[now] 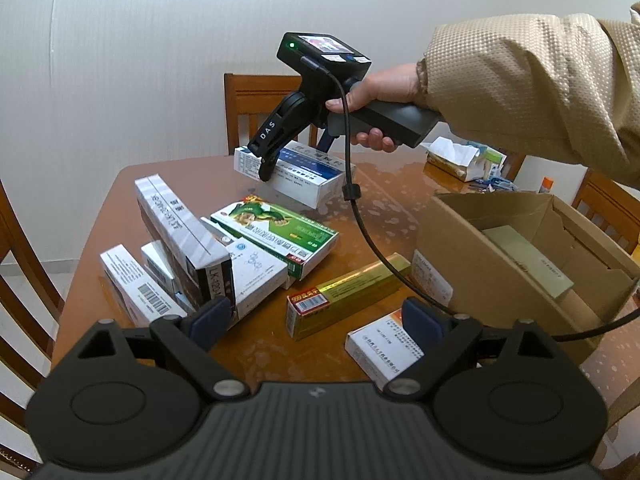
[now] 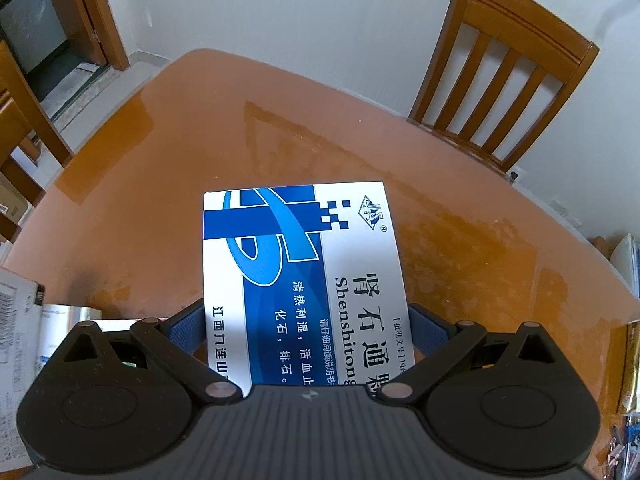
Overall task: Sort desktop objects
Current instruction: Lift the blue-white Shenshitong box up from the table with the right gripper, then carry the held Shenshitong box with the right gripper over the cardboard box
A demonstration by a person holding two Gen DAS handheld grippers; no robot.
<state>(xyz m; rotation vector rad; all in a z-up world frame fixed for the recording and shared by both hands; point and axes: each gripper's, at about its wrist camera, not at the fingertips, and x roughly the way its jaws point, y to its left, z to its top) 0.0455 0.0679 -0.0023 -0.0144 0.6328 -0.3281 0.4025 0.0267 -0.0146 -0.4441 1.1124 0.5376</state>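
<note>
My right gripper (image 2: 308,320) is shut on a blue-and-white medicine box (image 2: 300,264), its blue pads pressed on the two long sides. In the left wrist view that gripper (image 1: 280,160), held by a hand in a beige sleeve, has the box (image 1: 300,178) tilted just above the far side of the table. Near the front edge my left gripper (image 1: 316,316) stands open with nothing between its fingers. Ahead of it lie a gold box (image 1: 348,292), a green-and-white box (image 1: 276,236), a tall black-and-white box (image 1: 184,236) and a white box (image 1: 384,344) by the right finger.
An open cardboard carton (image 1: 500,264) stands at the right of the brown table (image 1: 384,200), with a flat packet inside. More white boxes (image 1: 132,284) lean at the left. A tissue pack (image 1: 452,158) lies at the back right. Wooden chairs (image 2: 504,76) surround the table. A cable (image 1: 360,216) hangs from the right gripper.
</note>
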